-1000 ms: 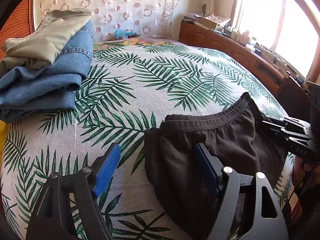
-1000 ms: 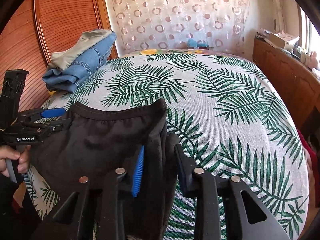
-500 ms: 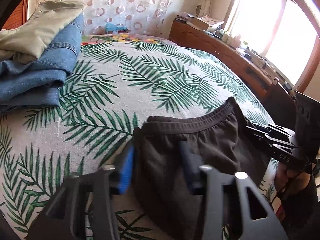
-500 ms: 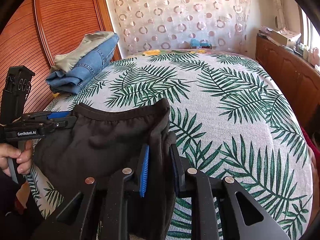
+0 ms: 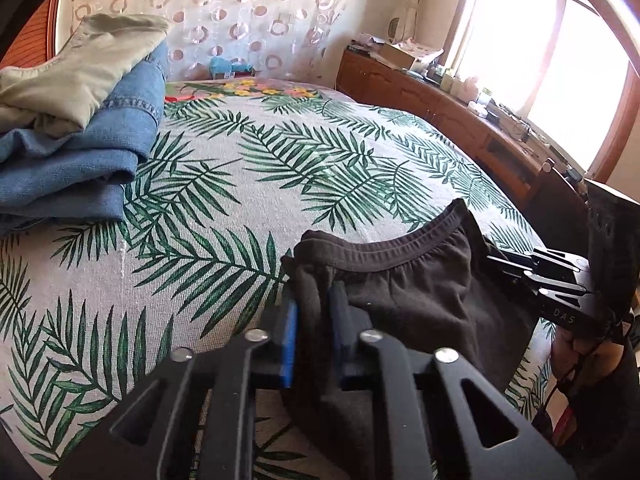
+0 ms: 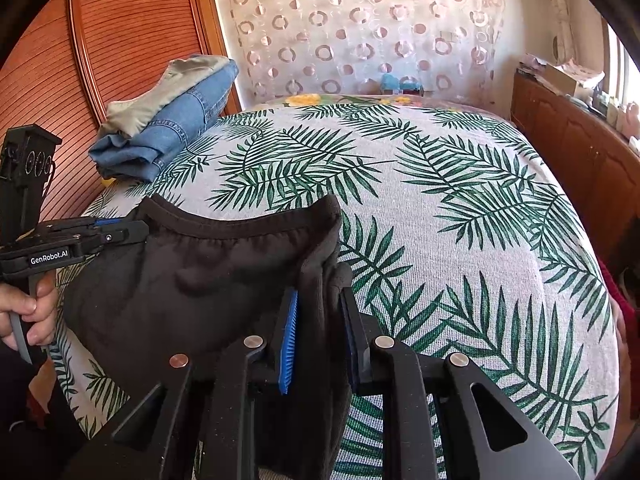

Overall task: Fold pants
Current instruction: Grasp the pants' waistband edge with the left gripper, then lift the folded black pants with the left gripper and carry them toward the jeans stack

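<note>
While black pants [image 5: 420,300] lie on bed [image 5: 240,208], left tool [image 5: 314,308] & right tool [image 6: 318,312] each clamp waistband corner.

The pants [image 5: 408,296] are plain black. The bed [image 6: 460,208] wears a pale grey cover printed with dark green palm fronds, with yellow and red flowers along its far edge. On the far left, folded blue denim [image 5: 80,160] lies under a beige garment [image 5: 76,68]. The fingers [image 6: 289,344] are black with blue ribbed pads. The far curtain [image 6: 360,28] is cream with pinkish rings.
</note>
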`<state>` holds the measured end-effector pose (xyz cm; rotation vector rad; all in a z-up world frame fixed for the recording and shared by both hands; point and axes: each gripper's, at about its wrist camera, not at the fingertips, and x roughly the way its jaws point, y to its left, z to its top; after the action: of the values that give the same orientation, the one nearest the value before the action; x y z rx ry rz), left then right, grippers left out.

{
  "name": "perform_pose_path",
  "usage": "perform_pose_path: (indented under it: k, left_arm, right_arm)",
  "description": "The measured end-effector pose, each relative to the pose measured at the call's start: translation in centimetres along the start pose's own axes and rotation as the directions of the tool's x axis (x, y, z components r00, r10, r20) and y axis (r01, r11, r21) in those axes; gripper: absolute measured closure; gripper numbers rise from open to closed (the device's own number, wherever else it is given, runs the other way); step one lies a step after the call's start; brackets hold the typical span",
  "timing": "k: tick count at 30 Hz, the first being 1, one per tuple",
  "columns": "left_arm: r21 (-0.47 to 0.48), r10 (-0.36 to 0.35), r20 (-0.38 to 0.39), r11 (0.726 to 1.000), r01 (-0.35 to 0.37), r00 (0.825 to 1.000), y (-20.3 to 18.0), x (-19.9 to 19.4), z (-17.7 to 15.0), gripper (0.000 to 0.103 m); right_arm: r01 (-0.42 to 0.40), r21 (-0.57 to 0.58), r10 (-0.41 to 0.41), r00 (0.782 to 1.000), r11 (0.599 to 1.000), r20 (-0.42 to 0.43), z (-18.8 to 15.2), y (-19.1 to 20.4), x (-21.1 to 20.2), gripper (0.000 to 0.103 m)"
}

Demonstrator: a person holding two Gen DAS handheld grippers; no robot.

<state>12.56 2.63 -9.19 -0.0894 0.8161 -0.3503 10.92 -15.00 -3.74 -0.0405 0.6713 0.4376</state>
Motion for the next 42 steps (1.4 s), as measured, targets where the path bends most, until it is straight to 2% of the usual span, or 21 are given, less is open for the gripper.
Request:
perform_pose_path:
  k: [2,5,11,19,27,42]
  left_arm:
    - [0.014,-0.003,0.028,1.000,0.002,1.000,-0.5,-0.8,0.0,0.094]
    - [0.040,0.010,0.066,0.999,-0.013,0.998,-1.4,-2.0,0.0,0.094]
    - [0.081,0.010,0.145,0.996,-0.022,0.989,-3.1,-4.8,0.4,0.094]
    - [0.117,-0.015,0.203,0.993,-0.009,0.979,-4.5,-7.1,1.6,0.094]
    - [0.136,-0.024,0.258,0.991,-0.011,0.966,-5.0,-9.2,2.7,0.094]
    - [0.101,0.019,0.266,0.994,-0.047,0.964,-2.6,-8.6,4.9,0.095]
  right_arm:
    - [-0.009,-0.010,0.009,1.000,1.000,0.002,-0.1,0.3,-0.1,0.089]
    - [-0.012,-0.006,0.012,1.000,1.000,0.017,-0.2,0.3,-0.5,0.091]
    - [-0.033,-0.004,0.033,0.996,0.999,0.087,-0.2,0.5,-2.9,0.092]
    - [-0.034,-0.035,0.040,0.983,0.999,0.180,0.4,0.9,-6.7,0.092]
    - [-0.021,-0.068,0.036,0.972,0.997,0.232,1.0,1.4,-9.2,0.092]
    - [-0.038,-0.132,0.068,0.969,0.991,0.236,4.5,2.1,-6.2,0.092]
